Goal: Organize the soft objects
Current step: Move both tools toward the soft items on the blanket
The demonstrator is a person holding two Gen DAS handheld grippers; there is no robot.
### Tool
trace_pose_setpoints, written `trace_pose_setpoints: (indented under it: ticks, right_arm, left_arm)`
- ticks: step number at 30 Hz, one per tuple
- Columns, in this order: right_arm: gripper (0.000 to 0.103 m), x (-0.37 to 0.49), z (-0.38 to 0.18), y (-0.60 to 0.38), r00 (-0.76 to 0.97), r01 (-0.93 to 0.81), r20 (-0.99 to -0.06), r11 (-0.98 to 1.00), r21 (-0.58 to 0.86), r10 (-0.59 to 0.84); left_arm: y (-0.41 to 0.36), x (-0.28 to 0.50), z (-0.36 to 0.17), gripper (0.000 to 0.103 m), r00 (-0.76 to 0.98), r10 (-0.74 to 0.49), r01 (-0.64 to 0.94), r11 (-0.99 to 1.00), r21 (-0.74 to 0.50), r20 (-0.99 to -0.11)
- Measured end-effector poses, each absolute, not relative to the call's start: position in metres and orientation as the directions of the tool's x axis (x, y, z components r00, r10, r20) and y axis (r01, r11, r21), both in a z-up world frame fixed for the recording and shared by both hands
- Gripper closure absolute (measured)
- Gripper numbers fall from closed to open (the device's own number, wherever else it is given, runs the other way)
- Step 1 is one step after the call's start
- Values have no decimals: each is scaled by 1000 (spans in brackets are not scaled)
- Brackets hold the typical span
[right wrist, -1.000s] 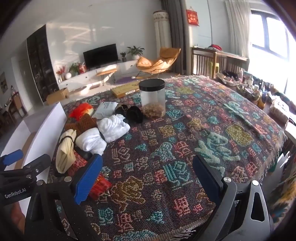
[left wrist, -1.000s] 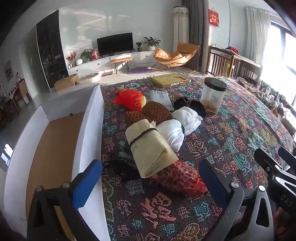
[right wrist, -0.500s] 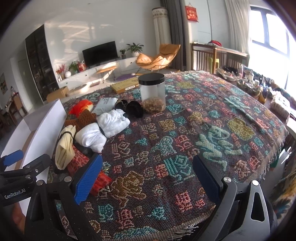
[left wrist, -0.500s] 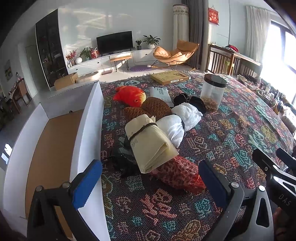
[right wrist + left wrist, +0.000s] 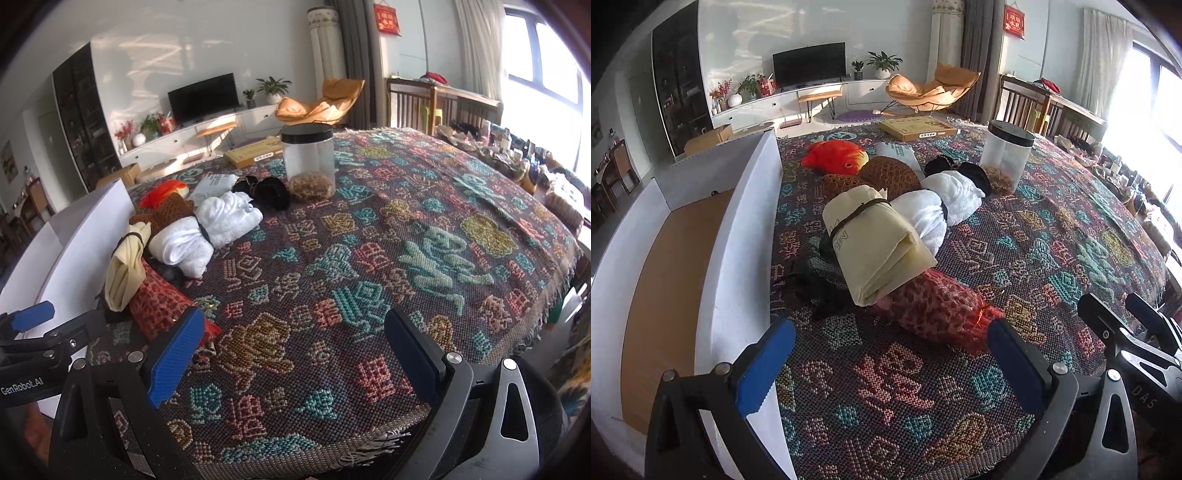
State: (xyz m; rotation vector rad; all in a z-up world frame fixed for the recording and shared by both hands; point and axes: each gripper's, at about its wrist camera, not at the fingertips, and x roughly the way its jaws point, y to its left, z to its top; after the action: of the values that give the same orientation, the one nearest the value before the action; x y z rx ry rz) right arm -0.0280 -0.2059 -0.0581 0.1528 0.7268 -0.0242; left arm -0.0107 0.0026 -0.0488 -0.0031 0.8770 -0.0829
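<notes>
Home living room, television (image 5: 809, 68) on low white cabinet (image 5: 783, 105), orange lounge chair (image 5: 932, 90), houseplants (image 5: 884, 62)

The left gripper (image 5: 892, 363), jaws spread, hovers before the cream roll (image 5: 877, 242) lying on the red bundle (image 5: 936, 308).

On the left gripper (image 5: 27, 334), seen from the right wrist view, white letters read "GenRobot.AI" along its black body. On the right gripper (image 5: 1141, 373), seen from the left wrist view, pale letters read "DAS" and the rest is cut off at the edge. The cream roll (image 5: 879, 236) bears grey print beside its dark band, perhaps "MR", too curved to read surely. The red wall sign (image 5: 1014, 19) carries gold characters, too small to read. The flat box (image 5: 918, 129) has a dark printed strip, unreadable.
</notes>
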Motion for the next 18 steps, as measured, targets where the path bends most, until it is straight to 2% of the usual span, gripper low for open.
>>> trace_pose_setpoints:
  ticks: [8,18]
  right_arm:
    - [4,-25,-66,-221,729,106,-683,977,188,52]
    - [4,-25,-71,-219,718,103,-694,979,175,48]
  left_arm:
    - [-7,-7,-56,0,610,-89,100,994,-35,-788]
    - [-3,-5,-58,0,608,-95,93,995,-48,-788]
